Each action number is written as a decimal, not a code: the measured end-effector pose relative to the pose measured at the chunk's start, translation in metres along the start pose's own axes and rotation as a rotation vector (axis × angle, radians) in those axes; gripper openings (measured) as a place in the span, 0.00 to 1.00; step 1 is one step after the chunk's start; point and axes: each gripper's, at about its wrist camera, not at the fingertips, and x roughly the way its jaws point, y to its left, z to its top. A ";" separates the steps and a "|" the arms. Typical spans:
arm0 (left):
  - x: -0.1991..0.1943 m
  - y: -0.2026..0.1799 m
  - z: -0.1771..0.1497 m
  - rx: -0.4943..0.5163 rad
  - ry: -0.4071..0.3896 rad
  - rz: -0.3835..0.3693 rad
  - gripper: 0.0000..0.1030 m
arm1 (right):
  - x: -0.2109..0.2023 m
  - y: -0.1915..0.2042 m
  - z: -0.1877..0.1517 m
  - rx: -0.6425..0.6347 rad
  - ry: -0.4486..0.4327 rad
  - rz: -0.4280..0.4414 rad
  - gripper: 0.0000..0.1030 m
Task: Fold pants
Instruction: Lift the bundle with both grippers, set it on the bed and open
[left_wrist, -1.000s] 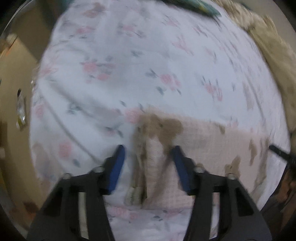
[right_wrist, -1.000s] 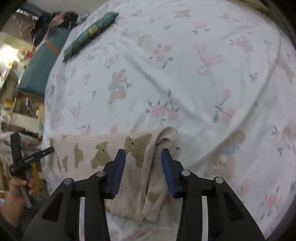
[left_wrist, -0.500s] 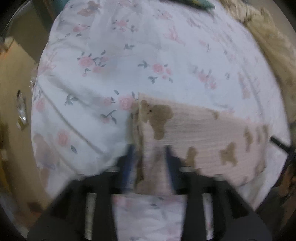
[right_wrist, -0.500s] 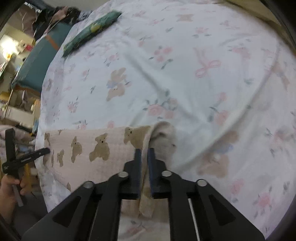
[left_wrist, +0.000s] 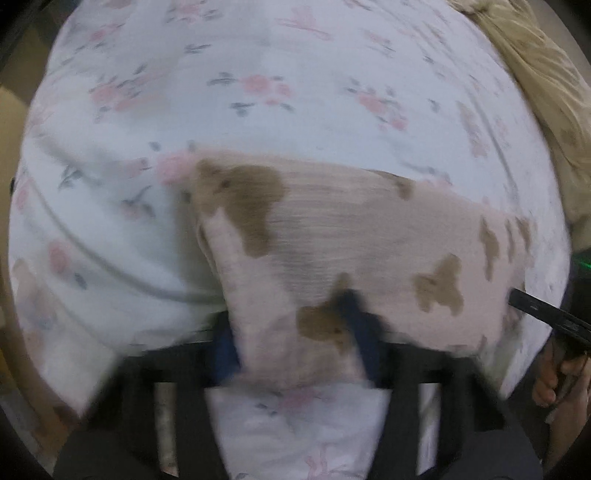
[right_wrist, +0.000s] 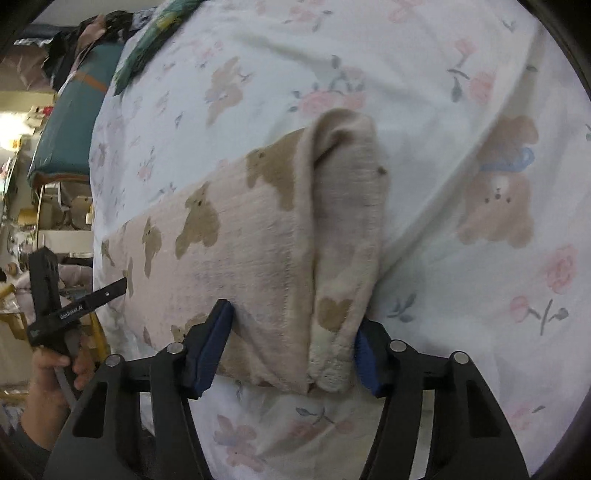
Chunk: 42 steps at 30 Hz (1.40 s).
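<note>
The pants (left_wrist: 369, 243) are pale pink with brown bear prints and lie folded in a long band on the flowered bedsheet (left_wrist: 258, 92). My left gripper (left_wrist: 291, 332) is open, its blue pads straddling the band's left end; this view is blurred. In the right wrist view the pants (right_wrist: 240, 251) have their right end doubled over in a thick fold. My right gripper (right_wrist: 291, 343) is open, its pads either side of that end. The left gripper (right_wrist: 59, 314) shows at far left there.
A beige blanket (left_wrist: 535, 92) lies at the bed's far right. A green patterned packet (right_wrist: 147, 48) lies on the sheet at the far side. A teal cushion (right_wrist: 70, 125) and cluttered shelves stand beyond the bed's left edge.
Both grippers closed on the pants' ends half a second ago and now stand open again. Both cameras have moved closer to the cloth.
</note>
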 end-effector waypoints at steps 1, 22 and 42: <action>-0.001 -0.003 -0.001 0.008 0.014 -0.019 0.09 | 0.001 0.003 -0.002 -0.015 -0.003 0.006 0.06; -0.188 -0.031 0.071 0.114 -0.530 -0.064 0.07 | -0.132 0.130 0.091 -0.466 -0.407 0.042 0.05; -0.103 0.056 0.391 -0.043 -0.588 0.096 0.08 | 0.015 0.255 0.433 -0.611 -0.466 -0.241 0.05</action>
